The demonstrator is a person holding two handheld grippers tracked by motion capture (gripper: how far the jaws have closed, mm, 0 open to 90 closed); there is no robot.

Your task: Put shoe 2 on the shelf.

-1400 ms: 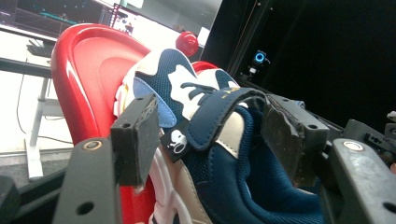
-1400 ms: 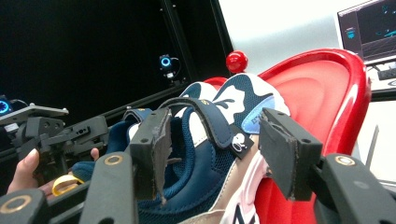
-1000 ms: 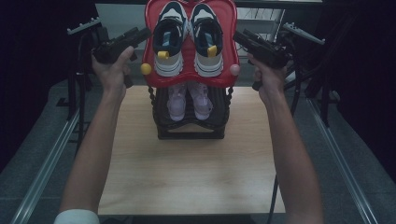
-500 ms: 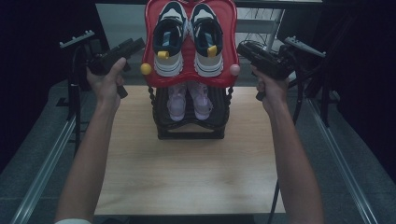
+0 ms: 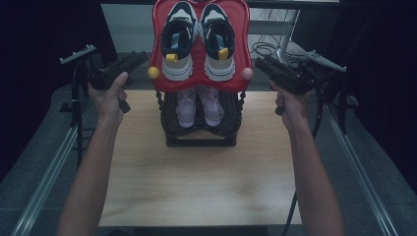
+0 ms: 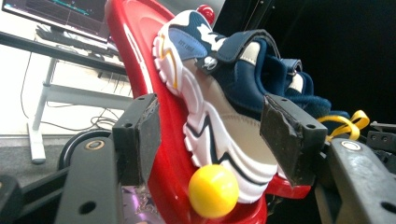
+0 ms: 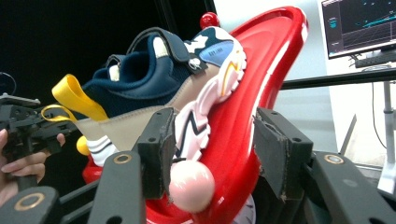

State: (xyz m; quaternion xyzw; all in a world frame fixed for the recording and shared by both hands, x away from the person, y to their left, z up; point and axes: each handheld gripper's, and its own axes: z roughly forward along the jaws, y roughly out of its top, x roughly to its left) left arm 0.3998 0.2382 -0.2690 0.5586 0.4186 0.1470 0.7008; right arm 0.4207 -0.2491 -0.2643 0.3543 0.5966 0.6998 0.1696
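Note:
A red tray (image 5: 199,83) tops a black shoe rack (image 5: 199,140) and tilts toward me, holding a pair of navy, white and beige sneakers (image 5: 178,42). Lilac shoes (image 5: 197,105) sit on the tier below. My left gripper (image 5: 140,58) is beside the tray's yellow knob (image 5: 154,73). In the left gripper view it (image 6: 212,135) stands open, with the tray rim (image 6: 140,60), the knob (image 6: 213,190) and the sneaker (image 6: 224,93) between its jaws. My right gripper (image 5: 260,63) is by the pink knob (image 5: 247,73). Its jaws (image 7: 215,154) have just closed slightly but stay open around the rim (image 7: 261,84) and pink knob (image 7: 191,185).
The rack stands at the back of a wooden table (image 5: 196,182). Metal rails (image 5: 44,172) run along both sides. A monitor (image 7: 359,23) and a desk frame with cables (image 6: 56,93) are behind the rack. The person's other hand (image 7: 23,163) shows in the right gripper view.
Both hands have come down with their grippers, from level with the sneakers to the tray's lower corners by the knobs.

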